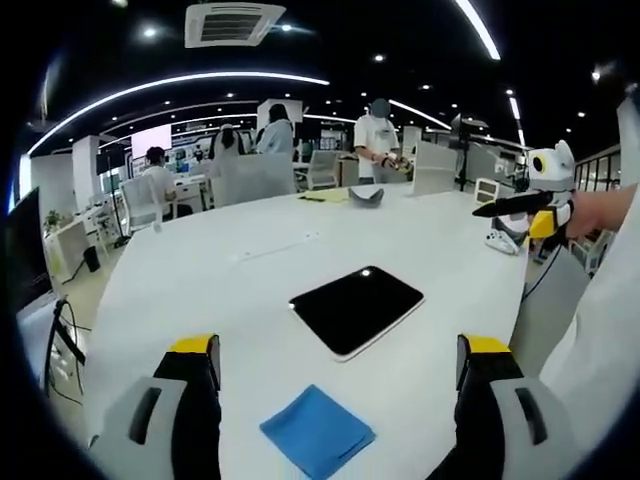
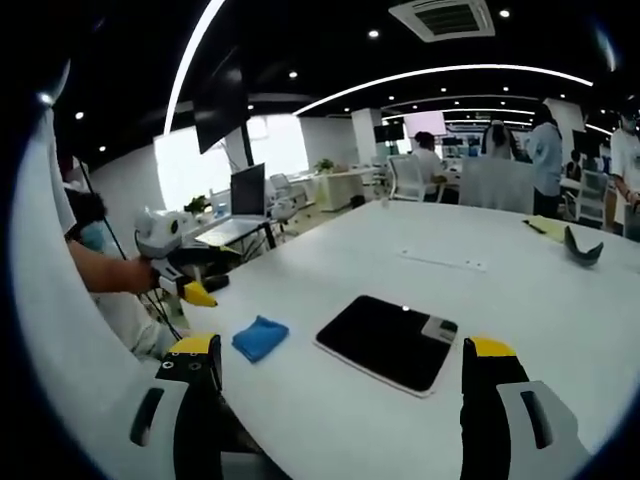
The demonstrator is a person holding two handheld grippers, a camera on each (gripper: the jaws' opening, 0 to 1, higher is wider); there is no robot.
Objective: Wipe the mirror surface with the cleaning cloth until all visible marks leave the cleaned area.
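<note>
On the white table [image 1: 200, 290]: 1 mirror [image 1: 357, 308], dark rounded rectangle lying flat, no readable text or branding anywhere. In left gripper view its long axis runs diagonally, lower-left to upper-right. 1 blue cloth [image 1: 317, 430], folded, flat, near the mirror's near edge, not touching. Left gripper [image 1: 340, 372] jaws wide apart, holding nothing, above the cloth. Right gripper [image 2: 342, 375] jaws also wide, nothing between them, mirror [image 2: 388, 341] ahead, cloth [image 2: 260, 337] off to the left.

Blue cloth [image 1: 317, 430] beside flat dark mirror [image 1: 357, 309]
</note>
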